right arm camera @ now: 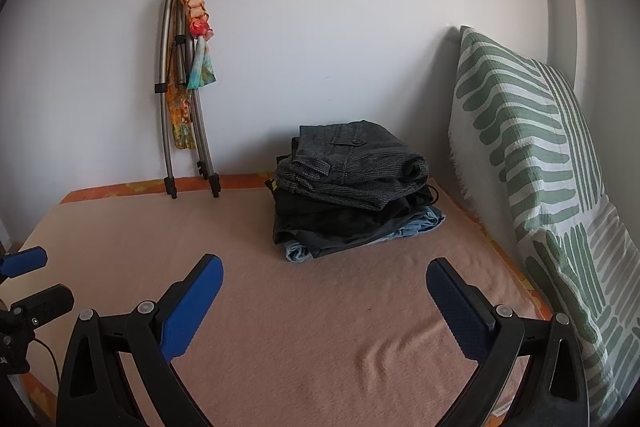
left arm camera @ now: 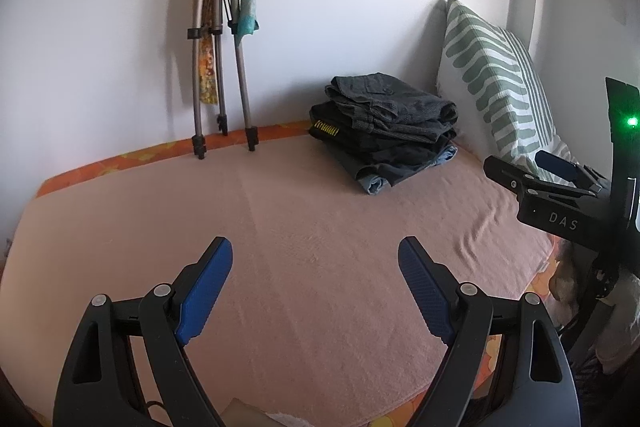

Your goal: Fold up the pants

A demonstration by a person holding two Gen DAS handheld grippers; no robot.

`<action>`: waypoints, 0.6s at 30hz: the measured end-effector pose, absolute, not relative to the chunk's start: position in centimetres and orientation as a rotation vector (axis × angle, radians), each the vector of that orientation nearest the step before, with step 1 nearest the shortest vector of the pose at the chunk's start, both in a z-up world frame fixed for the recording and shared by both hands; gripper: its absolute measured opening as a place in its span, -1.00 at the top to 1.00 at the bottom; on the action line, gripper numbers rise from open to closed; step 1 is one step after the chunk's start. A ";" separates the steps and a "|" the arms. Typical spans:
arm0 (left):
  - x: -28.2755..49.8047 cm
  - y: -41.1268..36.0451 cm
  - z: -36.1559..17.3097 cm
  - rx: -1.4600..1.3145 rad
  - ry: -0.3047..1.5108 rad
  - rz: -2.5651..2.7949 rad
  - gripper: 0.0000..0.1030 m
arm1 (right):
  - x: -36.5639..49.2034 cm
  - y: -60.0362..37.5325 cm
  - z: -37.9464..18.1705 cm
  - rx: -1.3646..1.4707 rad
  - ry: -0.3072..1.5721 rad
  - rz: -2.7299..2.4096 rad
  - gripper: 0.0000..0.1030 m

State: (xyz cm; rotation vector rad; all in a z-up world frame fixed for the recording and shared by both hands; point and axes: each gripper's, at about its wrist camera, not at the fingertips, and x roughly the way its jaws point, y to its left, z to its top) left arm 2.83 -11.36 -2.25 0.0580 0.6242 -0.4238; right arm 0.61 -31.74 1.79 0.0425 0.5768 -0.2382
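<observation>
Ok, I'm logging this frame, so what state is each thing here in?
left gripper: open, empty
right gripper: open, empty
stack of pants: folded, piled on the blanket
pink blanket: spread flat, slightly wrinkled
striped pillow: upright against the wall
tripod: legs closed, leaning on the wall

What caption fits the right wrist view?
Open right gripper over pink blanket, facing stacked folded pants beside striped pillow.
</observation>
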 end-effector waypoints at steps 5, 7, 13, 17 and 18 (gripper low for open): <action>2.8 -11.2 -2.3 0.054 0.629 -0.415 -0.65 | 0.6 -31.5 1.7 0.042 0.580 -0.236 -1.00; 2.7 -11.1 -2.3 0.056 0.628 -0.410 -0.65 | 0.6 -31.5 1.7 0.044 0.581 -0.236 -1.00; 2.5 -11.1 -2.3 0.058 0.622 -0.404 -0.65 | 0.6 -31.4 1.6 0.043 0.582 -0.232 -1.00; 2.3 -11.1 -2.2 0.070 0.604 -0.401 -0.65 | 0.6 -31.3 1.6 0.040 0.582 -0.229 -1.00; 2.2 -11.1 -2.2 0.070 0.600 -0.402 -0.65 | 0.6 -31.2 1.5 0.039 0.582 -0.228 -1.00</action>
